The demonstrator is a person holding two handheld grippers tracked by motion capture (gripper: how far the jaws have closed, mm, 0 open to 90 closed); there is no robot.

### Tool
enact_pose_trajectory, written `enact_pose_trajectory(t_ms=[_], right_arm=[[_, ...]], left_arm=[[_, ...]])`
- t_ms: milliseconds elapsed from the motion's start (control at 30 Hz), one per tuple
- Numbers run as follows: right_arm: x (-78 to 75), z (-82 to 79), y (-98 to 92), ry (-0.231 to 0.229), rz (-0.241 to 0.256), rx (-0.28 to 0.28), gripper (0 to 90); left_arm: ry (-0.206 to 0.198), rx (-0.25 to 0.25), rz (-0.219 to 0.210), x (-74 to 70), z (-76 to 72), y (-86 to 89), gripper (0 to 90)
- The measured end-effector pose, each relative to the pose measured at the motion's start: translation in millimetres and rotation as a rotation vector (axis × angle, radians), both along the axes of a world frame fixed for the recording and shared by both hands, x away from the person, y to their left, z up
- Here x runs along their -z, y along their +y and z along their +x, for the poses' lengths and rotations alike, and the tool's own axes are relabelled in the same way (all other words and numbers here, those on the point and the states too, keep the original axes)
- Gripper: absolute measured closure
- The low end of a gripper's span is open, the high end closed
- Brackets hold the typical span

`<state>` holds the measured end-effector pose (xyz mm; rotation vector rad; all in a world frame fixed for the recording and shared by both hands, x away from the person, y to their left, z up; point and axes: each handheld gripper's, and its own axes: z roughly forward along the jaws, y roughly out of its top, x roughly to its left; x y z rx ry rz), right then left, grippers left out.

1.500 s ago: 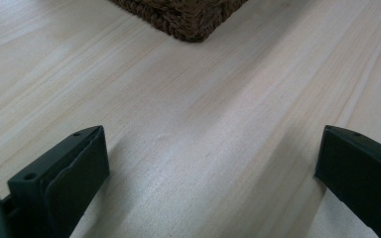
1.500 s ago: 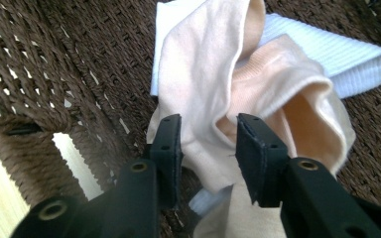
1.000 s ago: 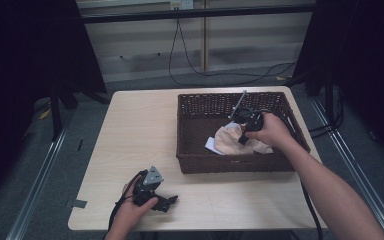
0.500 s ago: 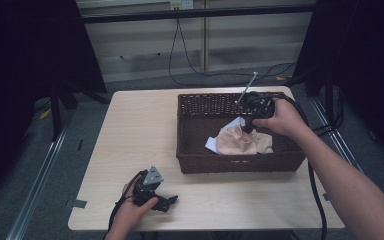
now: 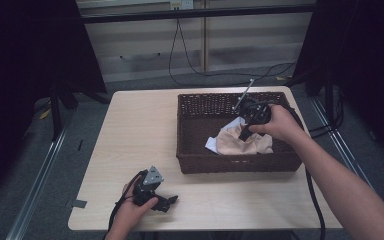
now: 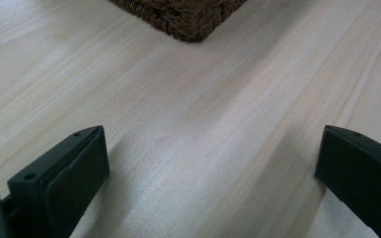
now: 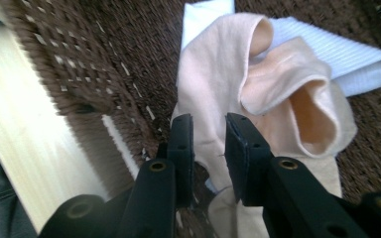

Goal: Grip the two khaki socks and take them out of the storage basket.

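Peach cloth (image 7: pixel 213 124) lies in the basket (image 5: pixel 237 165); the right gripper (image 7: pixel 208 134) sits low over it, nearly closed on a fold, apparently to lift it. The left gripper (image 6: pixel 208 163) rests wide open and empty on the surface (image 6: pixel 188 99), lower left in the high view.

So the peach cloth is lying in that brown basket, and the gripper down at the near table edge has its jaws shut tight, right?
Not quite. The peach cloth does lie in the brown basket, but the left gripper at the near table edge has its jaws wide apart, as the left gripper view shows.
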<state>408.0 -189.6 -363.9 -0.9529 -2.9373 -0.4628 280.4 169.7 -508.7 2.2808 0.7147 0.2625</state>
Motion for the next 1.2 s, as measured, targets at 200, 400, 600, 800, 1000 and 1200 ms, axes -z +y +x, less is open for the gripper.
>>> enact_pose_trajectory(t_ms=[200, 400, 600, 800, 1000, 1200], right_arm=[[22.2, 7.4, -0.2, 0.007, -0.009, 0.018, 68.6], [44.2, 11.7, -5.4, 0.01, -0.042, 0.026, 65.3], [57.7, 11.3, -3.5, 0.067, -0.083, -0.021, 89.1], [40.7, 7.7, -1.7, 0.095, -0.087, -0.033, 90.0], [0.7, 6.5, -4.6, 0.079, -0.077, -0.015, 90.0], [-31.6, 0.6, -2.3, 0.062, -0.064, -0.03, 90.0]], left_arm=[[-0.003, -0.001, -0.003, 0.3, 0.0, -0.1, 0.0], [-0.002, 0.0, -0.003, 0.3, 0.0, -0.1, 0.0], [-0.005, -0.001, -0.004, 0.5, 0.0, -0.2, 0.0], [-0.005, -0.001, -0.004, 0.4, 0.0, -0.2, 0.0], [-0.002, 0.001, -0.001, 0.1, 0.1, -0.1, 0.0], [-0.001, 0.0, 0.0, 0.1, -0.1, -0.1, 0.0]])
